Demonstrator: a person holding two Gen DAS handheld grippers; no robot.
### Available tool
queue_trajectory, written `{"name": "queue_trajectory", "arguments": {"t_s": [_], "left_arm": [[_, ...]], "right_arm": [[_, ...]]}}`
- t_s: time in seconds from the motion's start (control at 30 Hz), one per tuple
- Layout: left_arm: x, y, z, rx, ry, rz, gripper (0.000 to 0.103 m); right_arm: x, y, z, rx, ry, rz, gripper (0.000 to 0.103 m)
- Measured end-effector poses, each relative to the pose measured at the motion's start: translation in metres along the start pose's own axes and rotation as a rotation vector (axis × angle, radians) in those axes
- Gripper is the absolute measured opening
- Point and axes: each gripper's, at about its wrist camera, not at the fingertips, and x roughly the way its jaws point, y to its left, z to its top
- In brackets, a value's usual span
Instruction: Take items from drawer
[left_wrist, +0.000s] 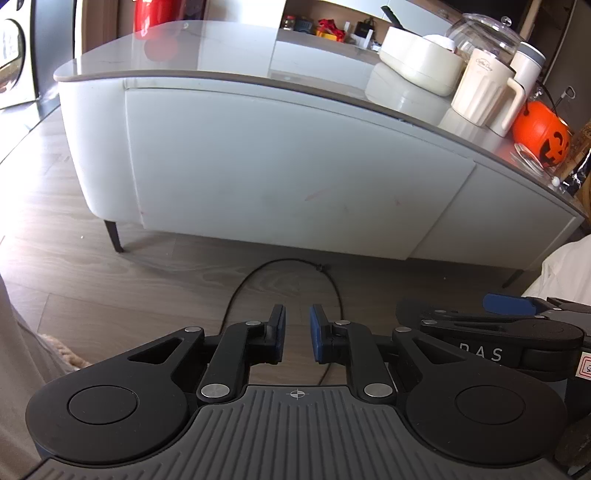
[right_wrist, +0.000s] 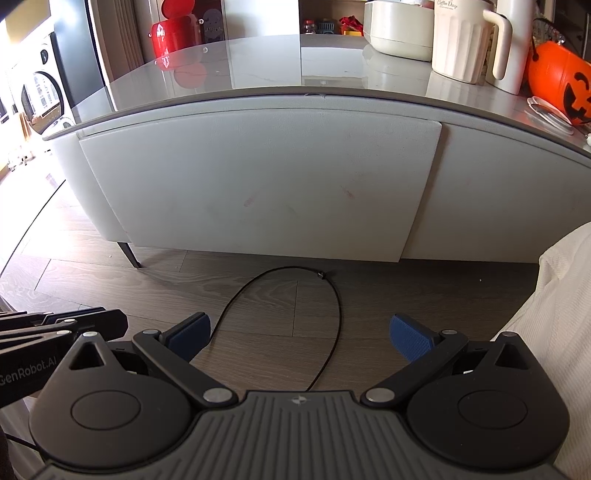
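Ahead of both grippers — closed drawer (right_wrist: 255, 184), well apart, untouched

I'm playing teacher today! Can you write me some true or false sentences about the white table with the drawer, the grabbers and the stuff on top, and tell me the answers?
1. The drawer front of the coffee table is pulled wide open. False: it sits closed against the table body.
2. An orange pumpkin bucket stands on the tabletop. True.
3. The right gripper holds a toy. False: its jaws are spread wide with nothing between them.
4. A black cable loops on the wooden floor in front of the table. True.
5. The left gripper is touching the drawer. False: it hangs above the floor, apart from the table, jaws a little open and empty.
6. A cream ribbed mug stands beside the bucket. True.
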Motion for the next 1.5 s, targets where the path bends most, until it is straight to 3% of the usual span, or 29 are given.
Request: {"name": "queue_trajectory", "arguments": {"t_s": [0.27,0.47,0.63,0.8,0.97,1.1,1.2,1.37,1.5], "left_arm": [[-0.003,0.009,0.020,-0.081,-0.010,-0.067,0.016],[-0.011,0.022,0.067,-0.049,-0.101,-0.068,0.016],[-0.022,0.045,0.121,0.011,-0.232,-0.064,0.016],[-0.026,0.076,0.149,0.005,-0.407,-0.076,0.017],[-0.008,0.104,0.143,-0.085,-0.353,-0.037,0.017],[0.000,0.115,0.137,-0.123,-0.285,-0.060,0.017],[0.000,0.122,0.134,-0.139,-0.276,-0.067,0.017],[0.001,0.112,0.125,-0.039,-0.277,0.043,0.017],[0.013,0.107,0.118,0.060,-0.201,0.103,0.017]], "right_arm": [[0.005,-0.003,0.003,0.020,0.044,0.037,0.103],[0.003,-0.014,0.016,0.066,0.057,0.102,0.103],[-0.010,-0.018,0.044,-0.008,-0.074,0.061,0.103],[-0.013,-0.026,0.075,-0.095,-0.240,-0.038,0.103],[0.007,-0.053,0.096,-0.045,-0.272,-0.064,0.103],[0.026,-0.082,0.102,0.104,-0.188,-0.038,0.103],[0.030,-0.091,0.100,0.158,-0.174,-0.059,0.103],[0.028,-0.089,0.097,0.126,-0.175,-0.059,0.103],[0.023,-0.087,0.097,0.115,-0.171,-0.023,0.103]]}}
